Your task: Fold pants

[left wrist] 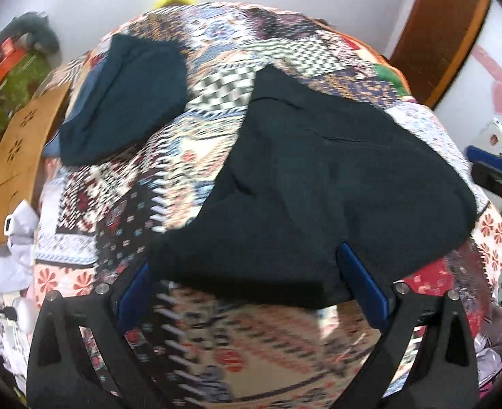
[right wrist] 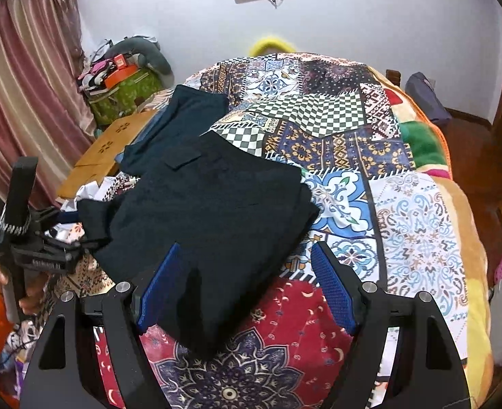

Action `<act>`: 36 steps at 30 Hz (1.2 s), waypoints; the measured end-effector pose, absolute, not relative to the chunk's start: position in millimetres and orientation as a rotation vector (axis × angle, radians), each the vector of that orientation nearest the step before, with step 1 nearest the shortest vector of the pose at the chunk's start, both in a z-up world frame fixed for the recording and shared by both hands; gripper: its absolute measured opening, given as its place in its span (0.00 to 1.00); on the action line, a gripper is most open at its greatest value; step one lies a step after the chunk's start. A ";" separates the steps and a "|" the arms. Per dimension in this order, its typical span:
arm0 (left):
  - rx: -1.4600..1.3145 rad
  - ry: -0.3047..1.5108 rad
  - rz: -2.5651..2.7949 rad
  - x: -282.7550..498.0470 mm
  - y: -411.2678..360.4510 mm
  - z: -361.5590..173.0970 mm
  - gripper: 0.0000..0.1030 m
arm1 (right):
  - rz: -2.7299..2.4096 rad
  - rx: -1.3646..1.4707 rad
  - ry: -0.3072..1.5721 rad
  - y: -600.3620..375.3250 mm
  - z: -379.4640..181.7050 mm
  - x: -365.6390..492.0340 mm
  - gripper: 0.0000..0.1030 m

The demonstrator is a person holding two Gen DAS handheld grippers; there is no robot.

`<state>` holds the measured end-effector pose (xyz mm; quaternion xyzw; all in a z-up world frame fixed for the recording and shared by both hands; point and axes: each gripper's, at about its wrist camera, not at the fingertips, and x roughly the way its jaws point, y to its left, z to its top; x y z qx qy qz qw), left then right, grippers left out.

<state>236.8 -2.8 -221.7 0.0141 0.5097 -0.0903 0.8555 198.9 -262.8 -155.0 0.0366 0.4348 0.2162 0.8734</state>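
Both grippers stood wide open, clamping nothing: the left gripper point(left wrist: 247, 283) straddled the near hem of the black pants point(left wrist: 319, 187), the right gripper point(right wrist: 247, 286) a near corner. The folded pants lay on the patchwork bedspread point(right wrist: 404, 211), teal garment point(right wrist: 179, 119) beyond.

A: Where do the pants point(right wrist: 210, 204) lie?

B: On the bed point(right wrist: 421, 211), on its left half. Their near edge sits between the fingers of the right tongs point(right wrist: 247, 286), which stand wide apart.

A: And the left tongs point(left wrist: 251, 283)?

B: They stand at the left near corner of the pants, fingers spread.

A: What lies behind the pants?

B: A second folded garment point(right wrist: 179, 126), further back and to the left. Left of it, beside the bed, stands a wooden board point(right wrist: 104, 153), and behind the board a pile of things point(right wrist: 121, 81) by the wall.
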 end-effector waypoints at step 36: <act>0.147 0.951 -0.157 347.7 -9.8 -166.9 0.98 | 0.398 0.162 0.933 -286.3 -172.4 260.4 0.64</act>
